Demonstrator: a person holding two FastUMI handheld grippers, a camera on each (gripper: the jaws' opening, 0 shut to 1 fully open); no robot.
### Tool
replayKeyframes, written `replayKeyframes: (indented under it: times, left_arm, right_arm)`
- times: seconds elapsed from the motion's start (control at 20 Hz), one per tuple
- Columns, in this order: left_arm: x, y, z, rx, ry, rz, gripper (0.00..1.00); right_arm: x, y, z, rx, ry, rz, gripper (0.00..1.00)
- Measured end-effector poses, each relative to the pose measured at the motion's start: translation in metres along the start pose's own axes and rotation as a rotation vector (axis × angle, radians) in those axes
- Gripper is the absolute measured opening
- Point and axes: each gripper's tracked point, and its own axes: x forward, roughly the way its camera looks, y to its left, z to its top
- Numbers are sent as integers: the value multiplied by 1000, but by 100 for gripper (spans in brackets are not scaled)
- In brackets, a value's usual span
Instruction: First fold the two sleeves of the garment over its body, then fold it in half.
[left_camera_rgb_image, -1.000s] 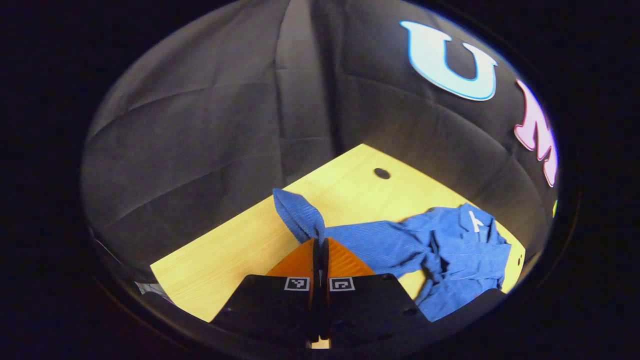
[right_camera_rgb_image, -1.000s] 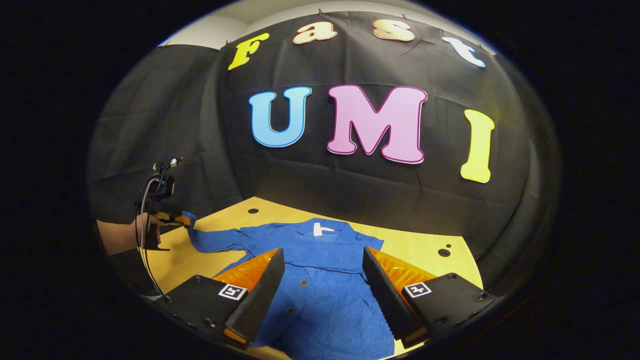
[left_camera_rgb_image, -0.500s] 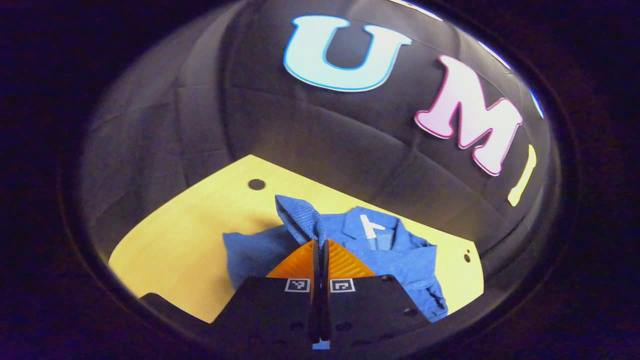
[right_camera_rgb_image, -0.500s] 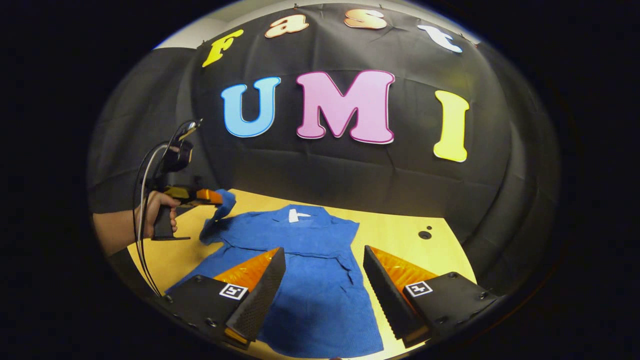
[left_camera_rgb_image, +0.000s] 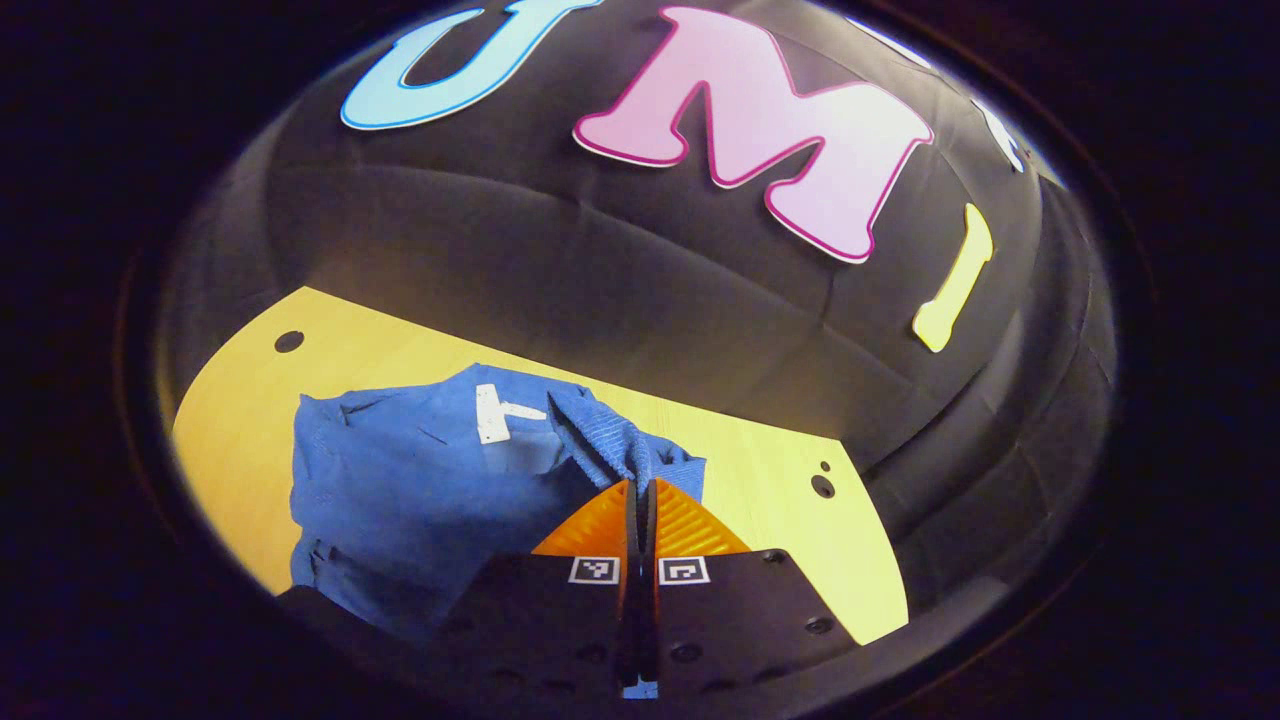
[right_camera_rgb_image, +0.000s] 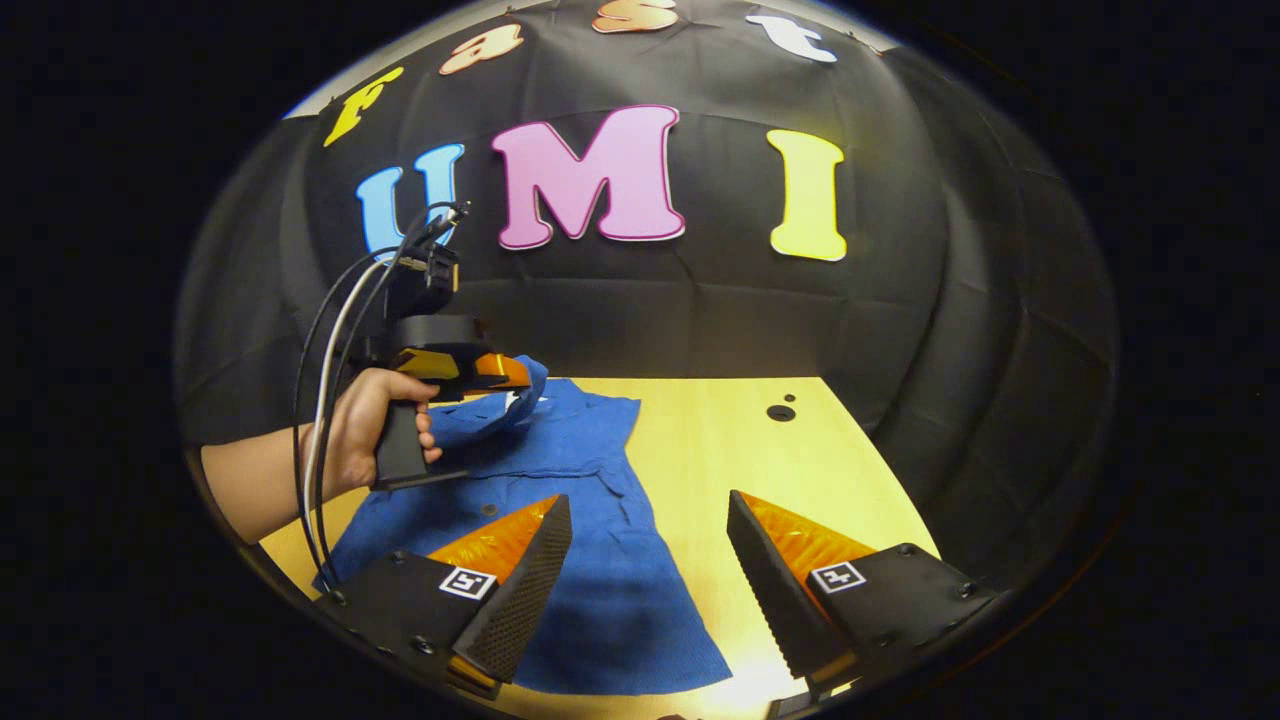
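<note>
A blue button-up garment (right_camera_rgb_image: 590, 520) lies on the yellow wooden table (right_camera_rgb_image: 740, 450), collar toward the back wall. Its white neck label (left_camera_rgb_image: 490, 412) shows in the left gripper view. My left gripper (left_camera_rgb_image: 640, 485) is shut on the cuff of one blue sleeve (left_camera_rgb_image: 600, 432), holding it lifted over the garment's body. In the right gripper view that same gripper (right_camera_rgb_image: 515, 372) is held by a hand (right_camera_rgb_image: 375, 430) above the collar area. My right gripper (right_camera_rgb_image: 648, 520) stands open above the garment's lower right part, with nothing between its fingers.
Small round holes (right_camera_rgb_image: 780, 412) dot the table near its back edge. Bare tabletop stretches to the right of the garment. Cables (right_camera_rgb_image: 330, 340) trail from the left gripper down past the person's forearm (right_camera_rgb_image: 260, 485). The black cloth wall closes the back.
My left gripper has carried the sleeve cuff from the table's left side inward, over the garment's body. The right gripper view has shifted rightward; its fingers stay open.
</note>
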Motion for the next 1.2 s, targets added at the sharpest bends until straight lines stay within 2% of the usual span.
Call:
replayKeyframes:
  times: [0.05, 0.1, 0.15, 0.25, 0.3, 0.45, 0.65, 0.75, 0.9, 1.0, 1.2]
  left_arm:
    - [9, -11, -7, 2, 16, -15, 1]
    - [19, -18, -15, -4, 34, -26, 7]
    - [17, -25, -18, -19, 49, -44, 26]
    - [30, -27, -25, -48, 62, -37, 66]
    - [19, -21, -26, -50, 65, -30, 85]
    - [-5, 1, -28, -4, 35, 9, 85]
    - [-85, 51, -38, 161, -22, 106, 85]
    - [-132, 77, -58, 245, -3, 145, 85]
    - [-198, 126, -110, 351, 107, 202, 84]
    - [-233, 154, -151, 315, 195, 235, 84]
    - [-284, 205, -223, 204, 351, 308, 85]
  right_arm:
    - [-1, -6, -3, 1, 5, -14, 98]
    - [-2, -11, -6, 2, 8, -23, 98]
    - [-3, -15, -9, 4, 10, -32, 98]
    - [-4, -19, -12, 5, 14, -41, 98]
    - [-4, -22, -15, 3, 16, -52, 98]
    - [-5, -25, -27, -3, 42, -72, 98]
    - [-6, -23, -55, 14, 111, -83, 98]
    - [-8, -19, -83, 18, 217, -69, 98]
    - [-12, -17, -130, 16, 394, -67, 99]
    - [-24, -18, -162, 43, 498, -68, 99]
    - [-29, -22, -189, 81, 589, -82, 100]
